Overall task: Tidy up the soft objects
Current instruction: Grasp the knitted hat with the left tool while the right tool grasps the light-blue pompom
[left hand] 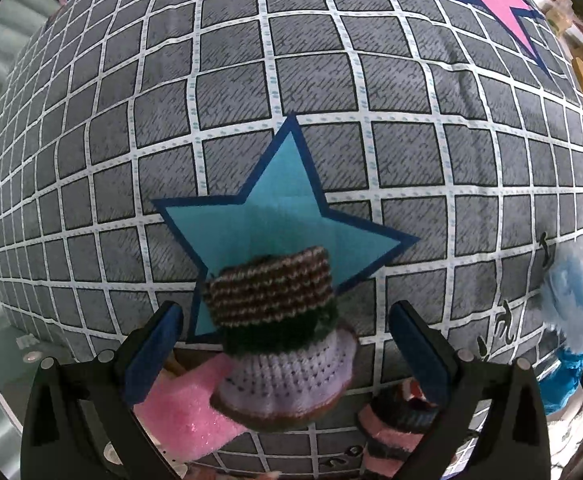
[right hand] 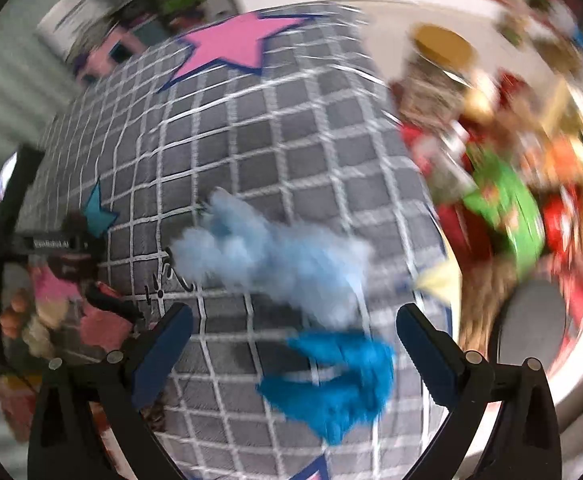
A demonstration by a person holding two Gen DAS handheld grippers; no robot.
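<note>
Between the left tongs (left hand: pixel 285 350) a knitted toy (left hand: pixel 279 344) fills the gap. Pale fluff (right hand: pixel 275 256) and blue cloth (right hand: pixel 331 380) lie before the right tongs (right hand: pixel 293 354); the checked cushion (left hand: pixel 331 120) beyond lies bare.

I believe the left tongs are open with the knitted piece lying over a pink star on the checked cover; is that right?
Not quite: in the left wrist view the star under the knitted piece is teal, not pink. The left tongs are indeed open over the checked cover.
</note>
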